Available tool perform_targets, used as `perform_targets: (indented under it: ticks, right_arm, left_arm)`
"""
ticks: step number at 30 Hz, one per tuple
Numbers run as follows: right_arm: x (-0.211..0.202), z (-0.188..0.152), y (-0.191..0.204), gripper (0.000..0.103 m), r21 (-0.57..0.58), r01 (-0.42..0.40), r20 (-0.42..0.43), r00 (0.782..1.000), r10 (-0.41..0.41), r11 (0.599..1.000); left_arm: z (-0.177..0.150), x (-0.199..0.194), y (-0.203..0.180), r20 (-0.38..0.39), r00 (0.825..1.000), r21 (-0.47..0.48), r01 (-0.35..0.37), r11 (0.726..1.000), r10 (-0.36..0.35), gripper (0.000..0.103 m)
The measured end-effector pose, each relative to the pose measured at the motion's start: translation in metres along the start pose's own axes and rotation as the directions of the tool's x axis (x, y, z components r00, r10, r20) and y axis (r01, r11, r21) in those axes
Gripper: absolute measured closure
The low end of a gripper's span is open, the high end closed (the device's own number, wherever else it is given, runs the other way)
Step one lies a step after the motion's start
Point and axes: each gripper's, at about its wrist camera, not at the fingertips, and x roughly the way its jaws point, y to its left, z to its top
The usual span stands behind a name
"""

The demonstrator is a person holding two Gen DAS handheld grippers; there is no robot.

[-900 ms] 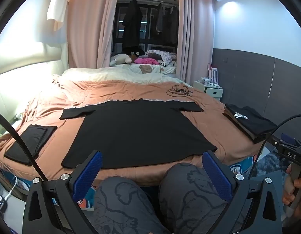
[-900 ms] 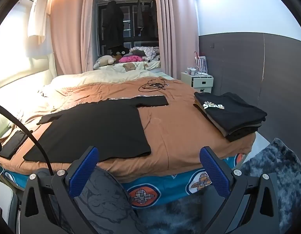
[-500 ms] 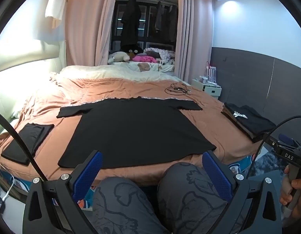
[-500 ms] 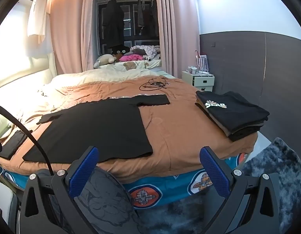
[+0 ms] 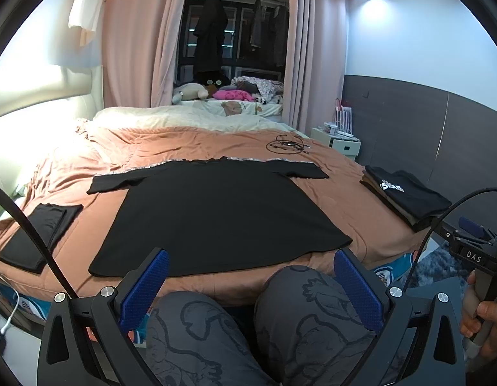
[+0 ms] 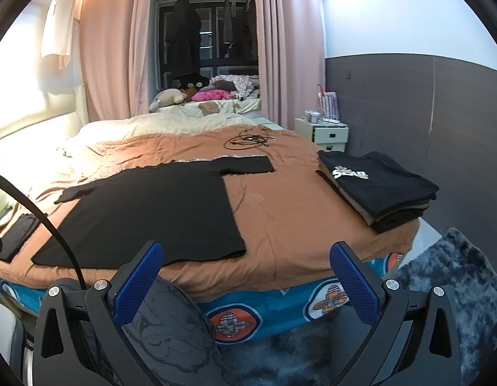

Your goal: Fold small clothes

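The black T-shirt (image 5: 216, 212) lay spread flat on the brown bedspread (image 6: 280, 212); soft, light and limp, it looked best pinched at hem corners; left gripper (image 5: 251, 284) and right gripper (image 6: 245, 281) gaped empty.

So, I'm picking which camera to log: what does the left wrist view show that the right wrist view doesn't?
Only the left wrist view shows the whole small folded black garment, both patterned grey knees and the hand gripping the other tool. Only the right wrist view shows the shaggy grey rug. Both show the flat black T-shirt, the stack of folded dark clothes, the brown bedspread and wide-open blue-padded jaws.
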Motion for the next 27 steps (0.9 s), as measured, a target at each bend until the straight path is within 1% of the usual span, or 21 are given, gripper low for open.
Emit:
perform_targets:
  ticks: [6, 16, 25, 27]
  right_arm:
    - [0.0005, -0.0001, 0.0044, 0.0, -0.001, -0.005, 0.012, 1.0, 0.005, 1.0]
    - [0.0019, -0.0012, -0.0029, 0.0, 0.005, -0.032, 0.003, 0.999, 0.032, 0.999]
    - [0.0017, -0.0022, -0.0008, 0.0, 0.006, -0.022, 0.0, 1.0, 0.022, 1.0]
    - [0.0023, -0.0022, -0.0011, 0.0, 0.017, -0.03, -0.004, 1.0, 0.03, 0.999]
  left_arm:
    - [-0.0001, 0.0007, 0.0001, -0.002, 1.0, -0.001, 0.002, 1.0, -0.002, 0.0]
    - [0.0011, 0.0015, 0.0001, -0.005, 1.0, -0.01, 0.009, 1.0, -0.009, 0.0]
    - [0.0018, 0.0001, 0.0041, -0.012, 1.0, -0.017, 0.001, 1.0, -0.001, 0.0]
    - [0.0017, -0.0016, 0.0051, -0.01, 1.0, -0.021, 0.006, 1.0, -0.006, 0.0]
